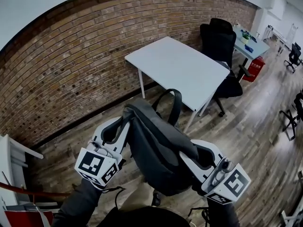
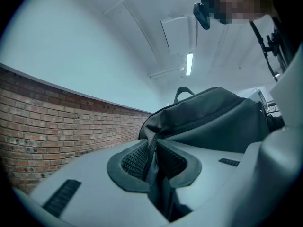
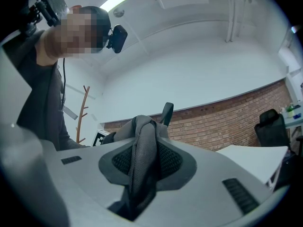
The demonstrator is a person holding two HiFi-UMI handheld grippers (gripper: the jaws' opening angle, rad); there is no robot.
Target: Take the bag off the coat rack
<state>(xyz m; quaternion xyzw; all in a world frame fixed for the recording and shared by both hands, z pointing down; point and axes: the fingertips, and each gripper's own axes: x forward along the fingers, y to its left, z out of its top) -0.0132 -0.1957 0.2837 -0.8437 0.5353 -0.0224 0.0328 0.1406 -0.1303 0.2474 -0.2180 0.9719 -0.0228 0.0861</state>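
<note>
Between the two grippers, above the floor and clear of any support, hangs the dark grey fabric backpack (image 1: 158,157), its black carry loop (image 1: 173,103) standing up at the top. On the left gripper (image 1: 115,128) the fingers are clamped on a fold of the bag's shell beside a zip line. On the right gripper (image 1: 202,156) the fingers are pinched on a bunched grey mesh strap of the same bag.

Underfoot runs a grey-brown wood-plank floor (image 1: 258,126). A long red-brown brick wall (image 1: 71,65) closes the far side, with pale plaster above it and strip lights (image 2: 189,64) on the white ceiling. A white rectangular bench on thin white legs (image 1: 182,70) stands against the brick, its top bare, beyond the backpack. A black office chair (image 1: 218,41) sits at its far end, and a second pale bench (image 1: 251,45) with small items is behind that, a red box (image 1: 255,69) at its foot. The bare wooden coat rack (image 3: 83,111) shows only in the right gripper view, against the white wall, well apart from the bag.
</note>
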